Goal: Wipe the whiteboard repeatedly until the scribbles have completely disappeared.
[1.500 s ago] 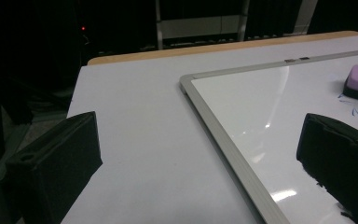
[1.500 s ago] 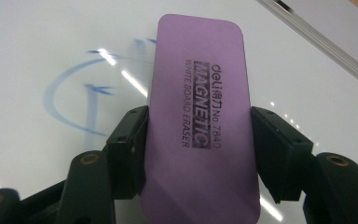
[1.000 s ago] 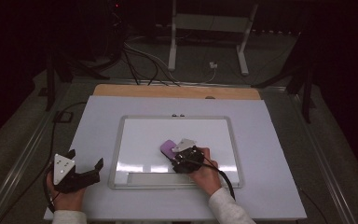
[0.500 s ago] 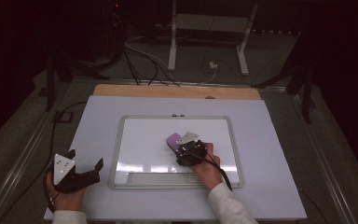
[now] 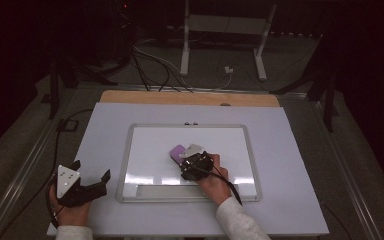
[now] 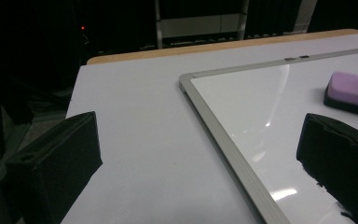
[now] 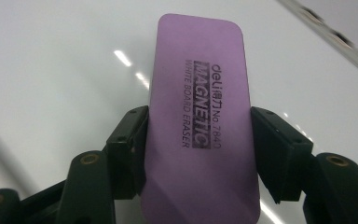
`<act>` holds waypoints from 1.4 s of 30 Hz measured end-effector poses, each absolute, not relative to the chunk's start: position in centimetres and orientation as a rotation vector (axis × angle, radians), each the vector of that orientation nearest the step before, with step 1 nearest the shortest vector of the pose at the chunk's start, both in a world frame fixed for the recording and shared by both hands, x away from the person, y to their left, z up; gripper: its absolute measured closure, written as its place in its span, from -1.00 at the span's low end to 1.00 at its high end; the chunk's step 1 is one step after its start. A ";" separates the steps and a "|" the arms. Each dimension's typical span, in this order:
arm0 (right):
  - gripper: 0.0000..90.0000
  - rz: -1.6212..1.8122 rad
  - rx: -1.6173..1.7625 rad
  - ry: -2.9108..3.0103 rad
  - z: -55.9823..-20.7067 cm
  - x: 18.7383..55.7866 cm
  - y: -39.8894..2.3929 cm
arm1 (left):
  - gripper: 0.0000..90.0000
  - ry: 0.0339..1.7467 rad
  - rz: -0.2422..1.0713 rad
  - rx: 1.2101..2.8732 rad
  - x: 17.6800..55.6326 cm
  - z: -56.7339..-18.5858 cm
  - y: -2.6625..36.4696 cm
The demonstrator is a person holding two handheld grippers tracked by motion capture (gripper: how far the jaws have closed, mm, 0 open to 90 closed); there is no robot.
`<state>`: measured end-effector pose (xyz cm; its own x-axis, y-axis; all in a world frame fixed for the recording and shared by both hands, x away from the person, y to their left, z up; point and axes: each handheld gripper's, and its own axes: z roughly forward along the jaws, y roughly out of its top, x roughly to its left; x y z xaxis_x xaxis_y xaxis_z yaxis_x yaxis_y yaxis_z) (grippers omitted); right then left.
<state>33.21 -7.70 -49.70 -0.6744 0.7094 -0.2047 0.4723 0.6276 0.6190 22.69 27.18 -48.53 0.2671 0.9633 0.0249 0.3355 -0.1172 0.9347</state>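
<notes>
Purple eraser [image 7: 198, 116] flat on whiteboard [image 5: 145, 150], right gripper [image 5: 192, 161] pinching its long sides. Likely light, stiff-shelled (magnetic, may cling). Left gripper [image 5: 91, 176] spread, idle over tabletop [image 5: 290, 150].

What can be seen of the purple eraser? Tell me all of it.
The purple eraser is a flat, rounded-corner block with a smooth, plastic-looking purple top printed in black "deli MAGNETIC WHITE BOARD ERASER No. 7840". The left gripper view shows a dark layer under the purple top. It lies flat on the whiteboard, near the board's middle. The right gripper is shut on it, one black jaw against each long side, its far end sticking out beyond the jaws.
</notes>
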 end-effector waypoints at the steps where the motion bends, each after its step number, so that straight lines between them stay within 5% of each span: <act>1: -0.08 0.738 0.984 2.399 -49.7 33.9 -8.4 | -0.99 1.220 0.871 1.633 22.7 -48.6 27.2; 42: -0.08 0.664 0.995 2.383 -49.5 35.0 -8.3 | -0.99 1.221 0.871 1.638 22.7 -48.6 27.2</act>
<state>35.00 -8.31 -49.51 -0.6260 0.7441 -0.2332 0.5164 0.6197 0.5911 22.72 27.18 -48.61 0.2676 0.9632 0.0266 0.3388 -0.1199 0.9332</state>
